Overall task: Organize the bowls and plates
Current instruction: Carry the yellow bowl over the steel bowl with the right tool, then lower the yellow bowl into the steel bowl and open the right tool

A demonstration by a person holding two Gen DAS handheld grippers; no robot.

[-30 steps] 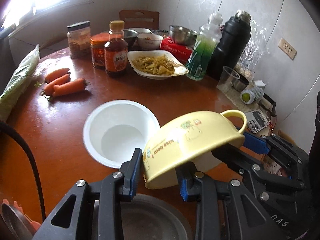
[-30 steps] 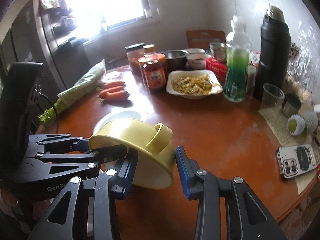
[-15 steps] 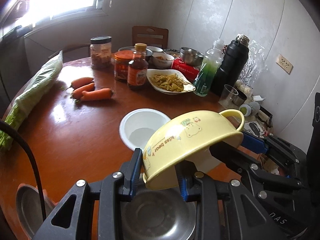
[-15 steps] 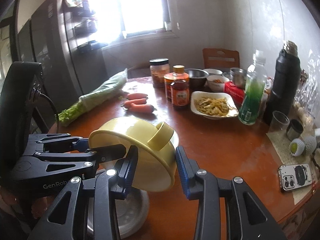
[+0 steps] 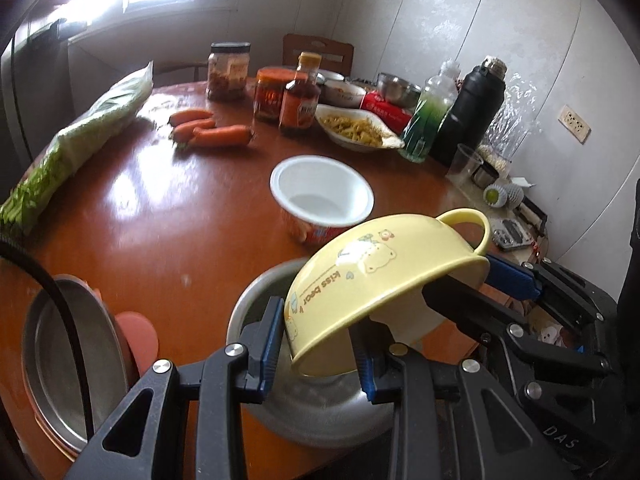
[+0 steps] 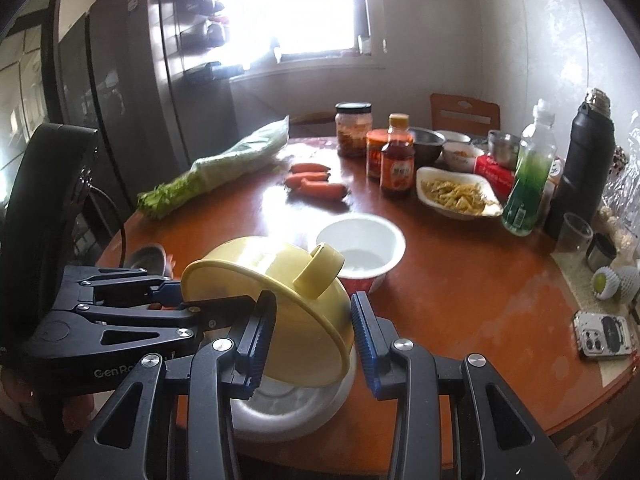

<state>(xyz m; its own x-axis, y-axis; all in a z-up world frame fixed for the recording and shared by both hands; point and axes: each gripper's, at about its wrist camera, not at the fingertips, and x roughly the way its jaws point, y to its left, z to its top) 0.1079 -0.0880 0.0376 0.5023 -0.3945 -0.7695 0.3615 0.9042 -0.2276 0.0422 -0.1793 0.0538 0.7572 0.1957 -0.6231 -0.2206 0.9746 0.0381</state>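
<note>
A yellow handled bowl (image 5: 384, 280) with a bear print hangs tilted above a steel bowl (image 5: 312, 400) at the table's near edge. Both grippers pinch its rim from opposite sides: my left gripper (image 5: 316, 350) is shut on the near rim, my right gripper (image 6: 312, 336) on the other rim, beside the handle (image 6: 320, 270). The yellow bowl (image 6: 272, 312) also shows in the right wrist view, over the steel bowl (image 6: 296, 404). A white paper bowl (image 5: 322, 196) stands just beyond. A steel plate (image 5: 60, 360) lies at the left.
On the round brown table (image 5: 160, 216) are carrots (image 5: 212, 132), bagged greens (image 5: 80, 140), jars and a sauce bottle (image 5: 298, 96), a dish of food (image 5: 356, 130), a green bottle (image 5: 430, 120), a black flask (image 5: 472, 108) and a phone (image 6: 604, 336).
Both grippers have pulled back and up with the yellow bowl, from over the white bowl to over the steel bowl at the near edge. More of the table shows now.
</note>
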